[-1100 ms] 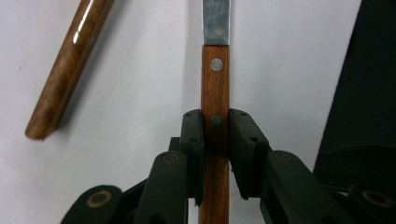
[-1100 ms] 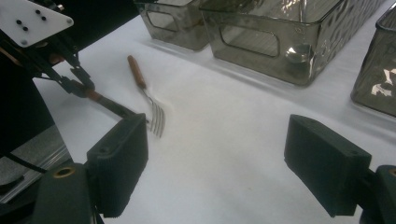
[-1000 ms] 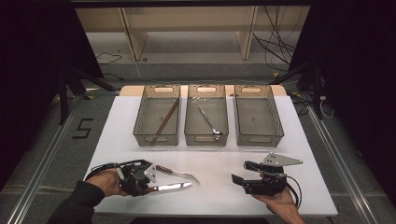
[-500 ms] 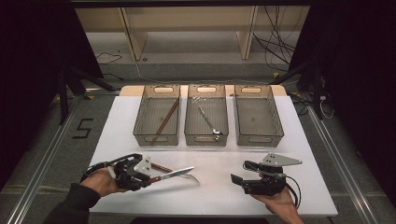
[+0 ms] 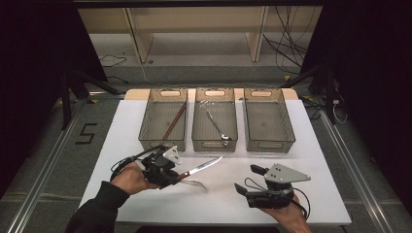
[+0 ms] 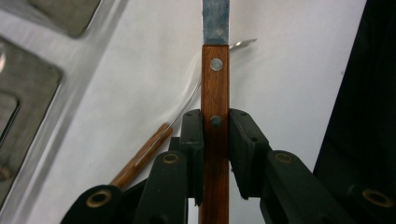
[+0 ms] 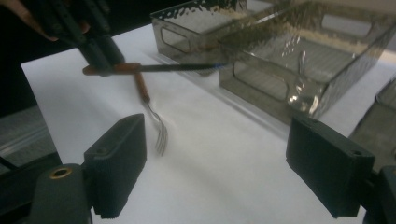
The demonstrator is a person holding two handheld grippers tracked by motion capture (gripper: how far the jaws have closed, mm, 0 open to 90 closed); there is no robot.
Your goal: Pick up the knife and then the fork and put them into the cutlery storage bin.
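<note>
My left gripper (image 5: 176, 174) is shut on the wooden handle of a knife (image 5: 204, 166) and holds it above the white table (image 5: 116, 145), blade pointing right toward the bins. In the left gripper view both pads clamp the riveted knife handle (image 6: 215, 88). A wood-handled fork (image 5: 195, 183) lies on the table just under the knife, and shows as the fork (image 6: 140, 158) beside the jaws. My right gripper (image 5: 245, 178) rests open at the front right, with nothing between its pads (image 7: 116, 163). Its view shows the knife (image 7: 177, 68) and the fork (image 7: 156, 126) ahead.
Three clear bins stand side by side at the back of the table. The left bin (image 5: 145, 128) holds brown sticks (image 5: 174, 121), the middle bin (image 5: 232, 131) a metal spoon (image 5: 216, 125), and the right bin (image 5: 287, 131) looks empty. White table space lies between the two grippers.
My left gripper has lifted the knife off the table and carried it up and toward the bins. The fork stays on the table.
</note>
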